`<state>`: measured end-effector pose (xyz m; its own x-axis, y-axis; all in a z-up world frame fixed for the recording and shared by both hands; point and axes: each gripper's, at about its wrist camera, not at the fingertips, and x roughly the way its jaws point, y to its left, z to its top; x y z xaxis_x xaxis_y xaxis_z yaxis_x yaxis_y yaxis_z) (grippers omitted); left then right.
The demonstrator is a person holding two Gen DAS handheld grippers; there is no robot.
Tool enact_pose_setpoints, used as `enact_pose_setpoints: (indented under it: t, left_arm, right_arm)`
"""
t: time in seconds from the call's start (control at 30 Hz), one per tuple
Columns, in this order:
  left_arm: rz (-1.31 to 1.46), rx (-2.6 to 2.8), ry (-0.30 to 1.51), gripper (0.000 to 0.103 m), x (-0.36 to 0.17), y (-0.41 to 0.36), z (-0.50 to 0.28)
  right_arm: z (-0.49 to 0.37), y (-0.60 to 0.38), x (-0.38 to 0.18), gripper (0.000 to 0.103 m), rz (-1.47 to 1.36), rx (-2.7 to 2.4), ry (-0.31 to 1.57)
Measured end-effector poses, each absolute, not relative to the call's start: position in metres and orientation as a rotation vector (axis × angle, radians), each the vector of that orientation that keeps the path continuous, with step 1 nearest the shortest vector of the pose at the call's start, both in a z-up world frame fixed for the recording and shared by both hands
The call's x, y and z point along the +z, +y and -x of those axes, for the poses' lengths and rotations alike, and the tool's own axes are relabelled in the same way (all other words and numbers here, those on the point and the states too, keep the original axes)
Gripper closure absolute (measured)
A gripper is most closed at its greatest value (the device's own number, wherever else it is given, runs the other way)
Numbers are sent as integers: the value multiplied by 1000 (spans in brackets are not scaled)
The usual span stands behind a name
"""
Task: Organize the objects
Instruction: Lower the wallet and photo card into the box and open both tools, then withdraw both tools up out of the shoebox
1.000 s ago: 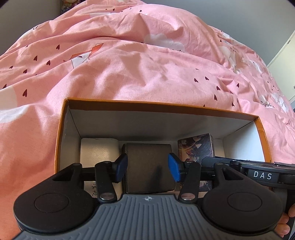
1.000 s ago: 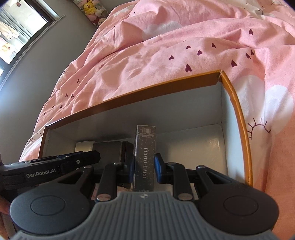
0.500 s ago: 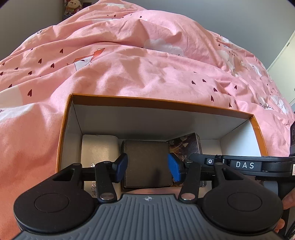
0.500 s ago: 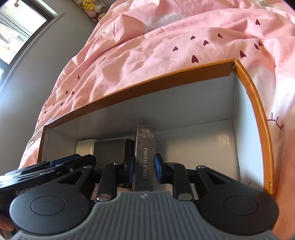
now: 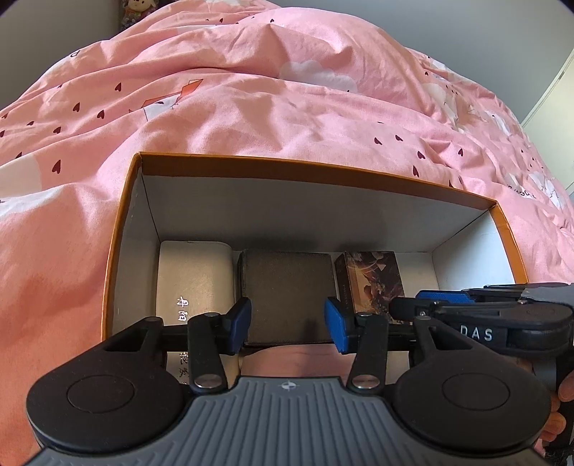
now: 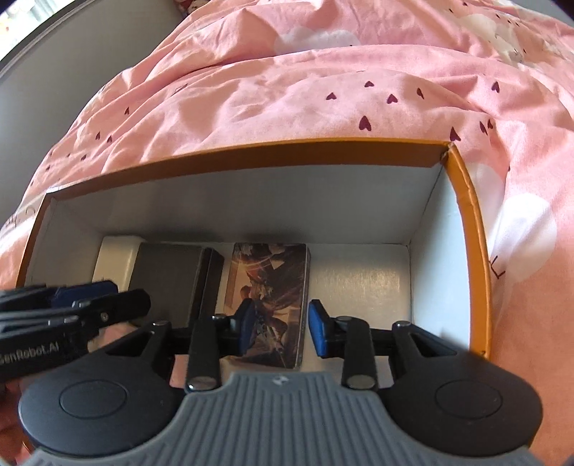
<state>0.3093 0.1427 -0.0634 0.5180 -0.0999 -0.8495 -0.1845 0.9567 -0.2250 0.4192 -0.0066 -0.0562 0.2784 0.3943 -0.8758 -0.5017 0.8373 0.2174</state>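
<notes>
An orange cardboard box (image 5: 122, 229) with a white inside lies on a pink duvet. In it lie three things side by side: a white case (image 5: 193, 276) at the left, a dark grey box (image 5: 287, 286) in the middle, and a photo card box (image 6: 269, 290) with a picture on top at the right. My left gripper (image 5: 287, 324) is open over the dark grey box, its jaws apart on either side. My right gripper (image 6: 281, 328) is open over the photo card box (image 5: 375, 283), which lies flat on the box floor. The dark grey box also shows in the right wrist view (image 6: 172, 279).
The pink duvet (image 5: 251, 118) with small hearts rises behind and around the box. White box floor (image 6: 358, 286) shows to the right of the photo card box. A window (image 6: 21, 21) is at the far left and a plush toy (image 5: 138, 5) at the bed's far end.
My right gripper has opened and let go of the photo card box, which stood on edge before and now lies flat. My left gripper has opened a little wider.
</notes>
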Motion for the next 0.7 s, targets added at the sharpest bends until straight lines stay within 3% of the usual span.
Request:
enact_pose_setpoints:
  t: [0.3,0.7]
  left_arm:
    - [212,44,1076,49,-68,133,-306]
    - [164,59,1126,52,-66,129,-306]
  right_arm:
    - [-392,8,-63,57,506,800,1137]
    - [-381,31,-74,59,781,905,978]
